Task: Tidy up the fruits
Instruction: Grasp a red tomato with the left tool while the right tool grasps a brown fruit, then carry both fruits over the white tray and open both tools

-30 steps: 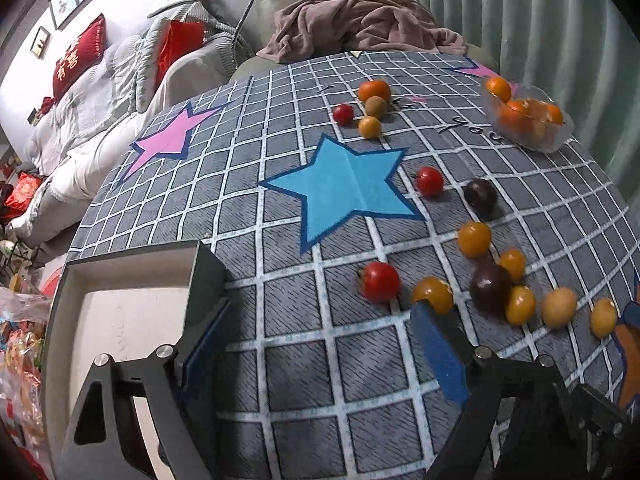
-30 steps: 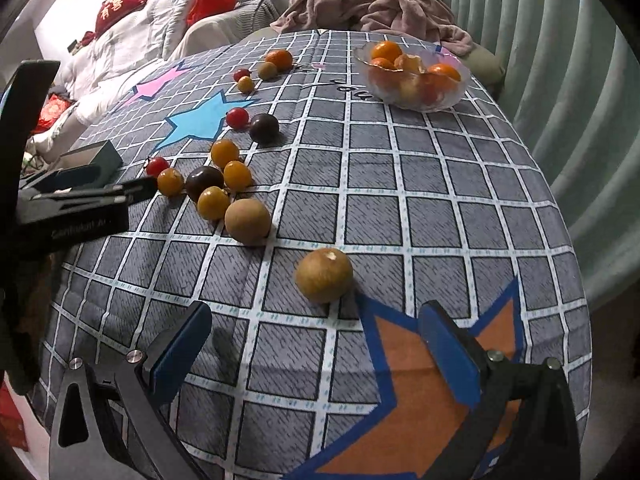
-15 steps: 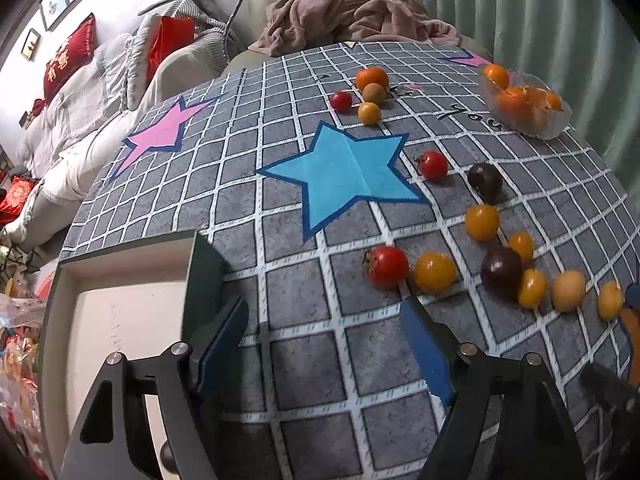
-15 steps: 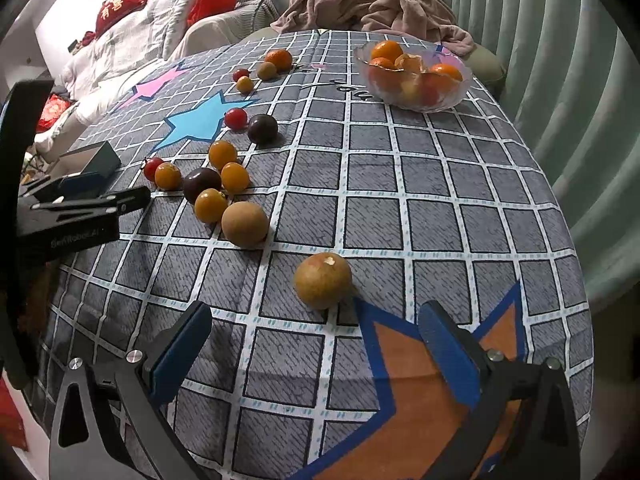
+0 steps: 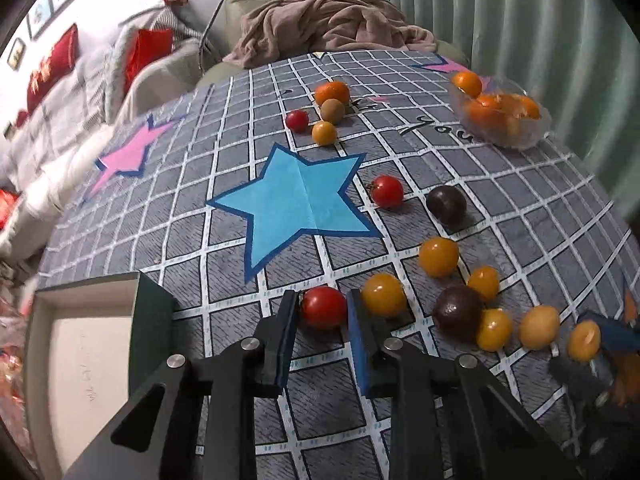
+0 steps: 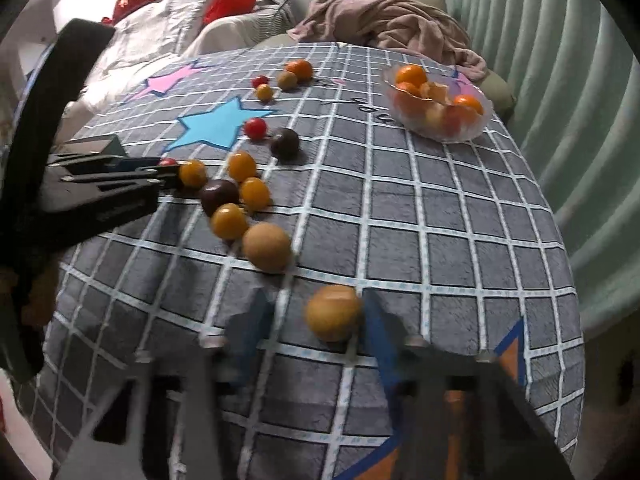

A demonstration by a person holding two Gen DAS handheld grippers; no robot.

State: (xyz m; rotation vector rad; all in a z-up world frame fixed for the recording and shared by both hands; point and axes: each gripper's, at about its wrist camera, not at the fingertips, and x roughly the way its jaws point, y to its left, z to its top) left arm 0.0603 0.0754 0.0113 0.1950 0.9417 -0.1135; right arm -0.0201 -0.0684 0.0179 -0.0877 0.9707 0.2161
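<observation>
Standing by the table, I judged the sorting was barely begun. Most of the fruit lay loose on the grey checked cloth (image 5: 520,208): a cluster of yellow, dark and tan ones near the front edge, a red one and a dark one by the blue star (image 5: 298,200), and a small group of four farther back. Only the clear bowl (image 6: 472,130) near the curtain held anything, a heap of orange fruit. The open box (image 5: 80,360) at the left gripper's side looked bare inside, as far as I could see. The left gripper (image 5: 322,312) had its blue-lined jaws close on either side of a red tomato (image 5: 323,306), which sat on the cloth; whether they were pressing it or just short of it I could not tell. The right gripper (image 6: 316,316) was blurred, its jaws apart, with a tan round fruit (image 6: 334,312) between them, near the right-hand jaw and with a clear gap on the left. So two pieces seemed about to be picked up, and well over a dozen were left to place.
</observation>
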